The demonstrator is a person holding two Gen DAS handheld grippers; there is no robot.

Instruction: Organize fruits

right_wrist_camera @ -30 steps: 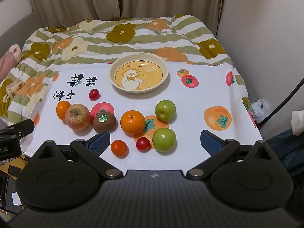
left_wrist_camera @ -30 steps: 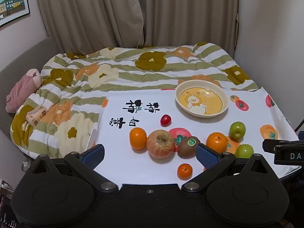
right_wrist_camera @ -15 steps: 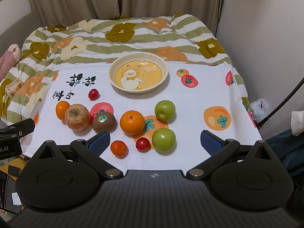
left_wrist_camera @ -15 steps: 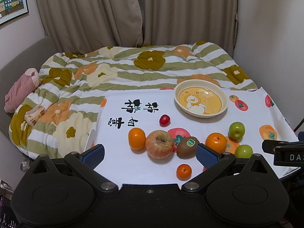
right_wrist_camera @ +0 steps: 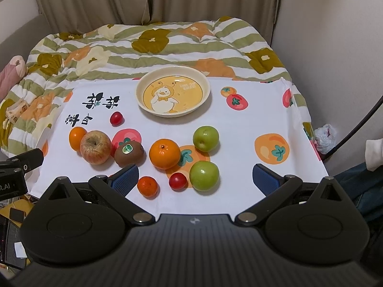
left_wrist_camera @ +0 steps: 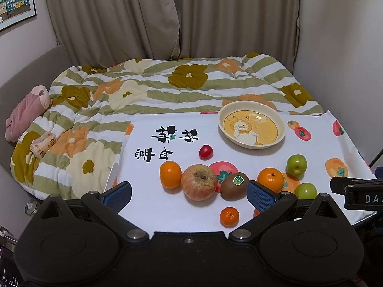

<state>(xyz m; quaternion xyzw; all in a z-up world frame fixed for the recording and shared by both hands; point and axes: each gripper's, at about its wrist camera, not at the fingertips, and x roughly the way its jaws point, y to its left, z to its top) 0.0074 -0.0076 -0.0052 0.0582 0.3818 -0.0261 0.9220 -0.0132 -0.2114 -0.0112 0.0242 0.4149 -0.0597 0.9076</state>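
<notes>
Fruit lies on a white printed cloth (right_wrist_camera: pixel 239 124): a red apple (right_wrist_camera: pixel 95 146), a kiwi (right_wrist_camera: pixel 128 154), a large orange (right_wrist_camera: pixel 164 153), another orange (right_wrist_camera: pixel 77 137), a small mandarin (right_wrist_camera: pixel 147 185), two green apples (right_wrist_camera: pixel 205 138) (right_wrist_camera: pixel 204 175) and two cherry tomatoes (right_wrist_camera: pixel 116 118) (right_wrist_camera: pixel 177 180). An empty duck-print bowl (right_wrist_camera: pixel 141 86) stands behind them. My right gripper (right_wrist_camera: pixel 195 178) is open and empty, above the near fruit. My left gripper (left_wrist_camera: pixel 189 195) is open and empty, before the red apple (left_wrist_camera: pixel 198 185) and kiwi (left_wrist_camera: pixel 234 185).
The cloth lies on a bed with a flowered striped quilt (left_wrist_camera: pixel 143 91). A pink plush toy (left_wrist_camera: pixel 26 110) and a tissue pack (left_wrist_camera: pixel 43 143) sit at the left. Curtains and walls close the back and right. A white plastic bag (right_wrist_camera: pixel 325 137) lies on the floor at right.
Both grippers have shifted only slightly; the scene sits a little lower and nearer in the views. No fruit has moved.
</notes>
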